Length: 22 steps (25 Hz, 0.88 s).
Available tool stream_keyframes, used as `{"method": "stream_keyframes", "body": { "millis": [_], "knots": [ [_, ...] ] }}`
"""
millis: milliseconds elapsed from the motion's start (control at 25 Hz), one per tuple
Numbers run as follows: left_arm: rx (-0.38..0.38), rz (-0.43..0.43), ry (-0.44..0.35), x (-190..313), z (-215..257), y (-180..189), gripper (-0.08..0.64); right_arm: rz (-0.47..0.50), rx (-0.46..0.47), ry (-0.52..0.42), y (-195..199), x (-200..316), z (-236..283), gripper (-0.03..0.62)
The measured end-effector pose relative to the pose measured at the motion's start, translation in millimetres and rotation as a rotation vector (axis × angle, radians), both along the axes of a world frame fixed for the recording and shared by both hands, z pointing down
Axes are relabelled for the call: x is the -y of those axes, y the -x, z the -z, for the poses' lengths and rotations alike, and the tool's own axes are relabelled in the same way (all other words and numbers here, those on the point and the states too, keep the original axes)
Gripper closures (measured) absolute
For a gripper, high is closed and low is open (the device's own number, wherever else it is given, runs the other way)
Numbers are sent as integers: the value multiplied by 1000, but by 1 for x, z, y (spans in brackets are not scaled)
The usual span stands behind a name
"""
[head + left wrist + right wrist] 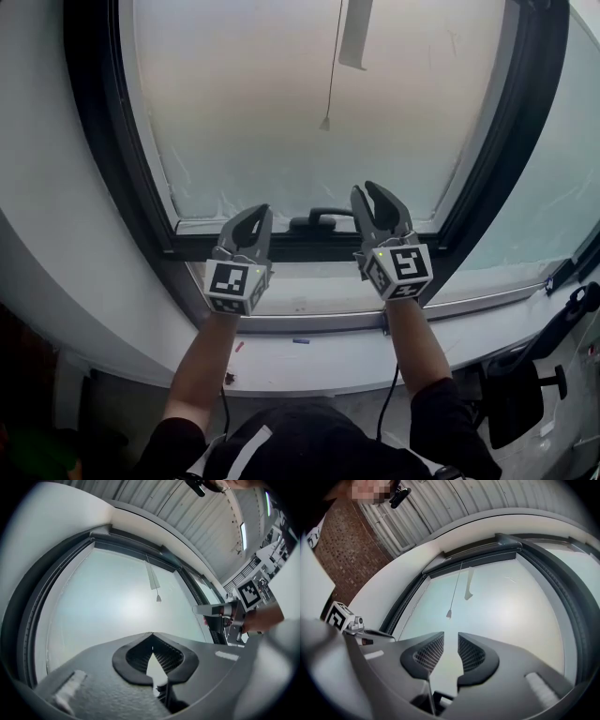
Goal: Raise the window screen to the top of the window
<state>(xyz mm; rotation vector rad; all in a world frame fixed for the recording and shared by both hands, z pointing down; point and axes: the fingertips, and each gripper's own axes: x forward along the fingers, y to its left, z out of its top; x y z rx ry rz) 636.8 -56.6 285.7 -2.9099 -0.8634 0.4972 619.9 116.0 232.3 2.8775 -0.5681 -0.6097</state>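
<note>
The window (309, 103) has a dark frame (112, 141) and a pale frosted pane. From its top hang a white tab (356, 33) and a thin cord with a small weight (324, 122); both also show in the right gripper view, the tab (468, 590) and the weight (449, 613). A black handle (319, 219) sits on the bottom rail between my grippers. My left gripper (262, 210) is shut and empty, left of the handle. My right gripper (368, 189) stands open just right of it, with only the pane behind its fingers (471, 653).
A white sill (309, 354) runs below the frame. A second pane (562, 187) adjoins at the right. A dark office chair (525, 384) stands at the lower right. White wall (56, 206) curves round the left side.
</note>
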Motion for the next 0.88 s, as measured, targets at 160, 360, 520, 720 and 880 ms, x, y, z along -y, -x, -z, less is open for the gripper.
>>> {"method": "stream_keyframes", "body": {
  "millis": [160, 360, 520, 720, 880],
  "knots": [
    [1, -70, 89, 13, -8, 21, 555, -44, 51, -17, 30, -17, -41, 532],
    [52, -129, 137, 27, -33, 43, 555, -77, 116, -54, 66, -33, -85, 574],
    [109, -86, 133, 36, -64, 54, 555, -94, 168, -78, 82, -60, -115, 586],
    [140, -58, 144, 36, -93, 86, 555, -93, 223, -110, 117, -100, -152, 588],
    [166, -23, 151, 28, -115, 111, 555, -71, 268, -111, 143, -132, -175, 588]
  ]
}}
